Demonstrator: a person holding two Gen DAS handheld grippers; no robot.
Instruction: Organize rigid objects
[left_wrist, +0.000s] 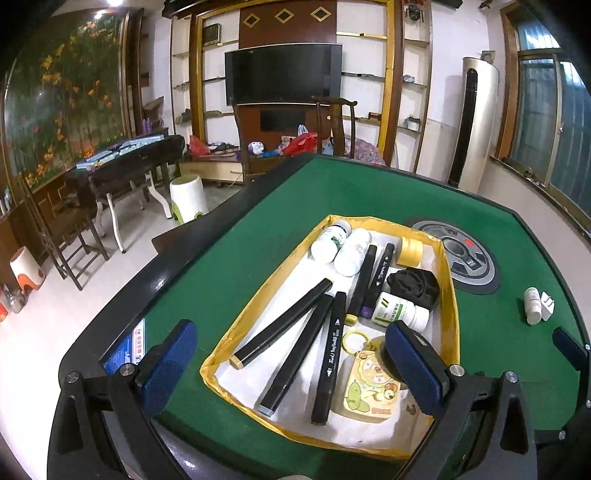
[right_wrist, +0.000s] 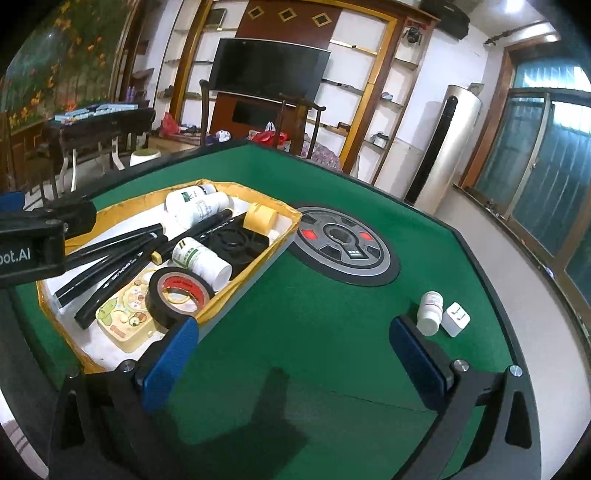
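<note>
Your two leftover pieces sit together on the green felt table top (right_wrist: 314, 332): a small white plastic bottle with a red-printed label (right_wrist: 430, 312) lying on its side, and a white cube-shaped plug adapter (right_wrist: 456, 318) just beside it on the outer side, touching or nearly so. Everything else is already gathered in the shallow yellow-rimmed cardboard tray (right_wrist: 255, 273) — black marker pens, white bottles, rolls of tape — well apart to the left of the pair. The bottle's long axis runs roughly toward and away from your right gripper (right_wrist: 291, 354), cap end nearer you, and it lies just past the right-hand blue pad rather than between the two pads. That gripper stands wide apart and holds nothing, so you'd likely need to swing it rightward before the jaws can straddle the bottle across its short side. Your left gripper (left_wrist: 291, 365) is also spread wide and empty, hovering over the near end of the tray above the black marker pens (left_wrist: 295, 347); from its view the bottle (left_wrist: 532, 305) and adapter (left_wrist: 546, 305) lie far off to the right — so the right hand is plainly the nearer one for this pick.
</note>
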